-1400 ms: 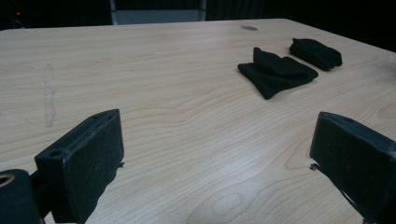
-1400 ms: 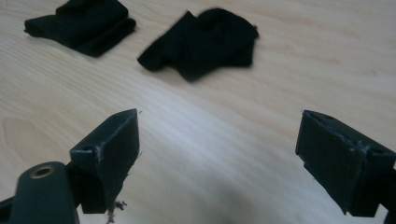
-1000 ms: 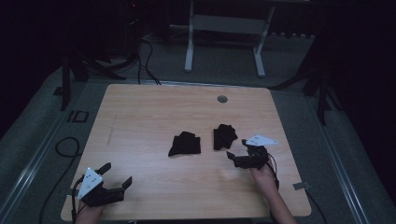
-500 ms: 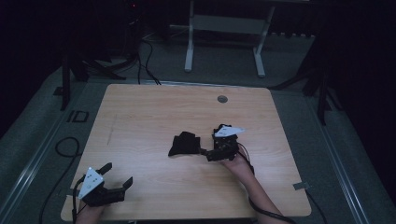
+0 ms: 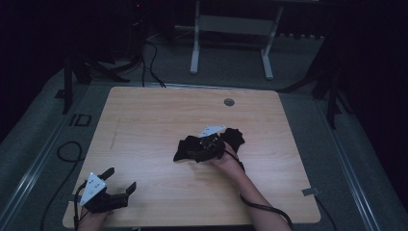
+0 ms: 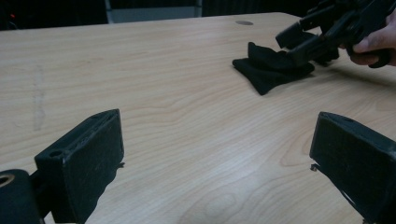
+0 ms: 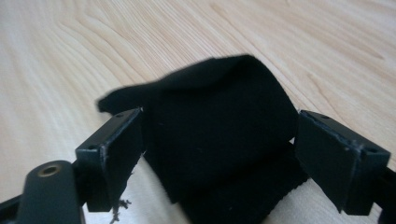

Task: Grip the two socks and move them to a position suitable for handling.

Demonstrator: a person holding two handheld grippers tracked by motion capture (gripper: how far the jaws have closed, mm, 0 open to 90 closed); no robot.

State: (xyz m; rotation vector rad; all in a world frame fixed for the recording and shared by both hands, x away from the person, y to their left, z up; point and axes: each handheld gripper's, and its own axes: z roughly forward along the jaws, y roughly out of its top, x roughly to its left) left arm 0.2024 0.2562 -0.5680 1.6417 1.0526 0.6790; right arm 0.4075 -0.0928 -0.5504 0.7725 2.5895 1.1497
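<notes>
The table (image 5: pixel 144 125) is pale wood with a fine brown grain and a small grey round cap (image 5: pixel 229 102) near its far edge. Both folded cloths, one (image 5: pixel 185 147) and the other (image 5: pixel 234 136), are plain black without any pattern. The left gripper (image 5: pixel 120 180) and the right gripper (image 5: pixel 195 153) are black, each topped by a light grey plate, and the floor (image 5: pixel 43 130) around is dull grey-green.

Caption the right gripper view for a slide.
Open right tongs straddle a folded black cloth lying on the light wooden table.
</notes>
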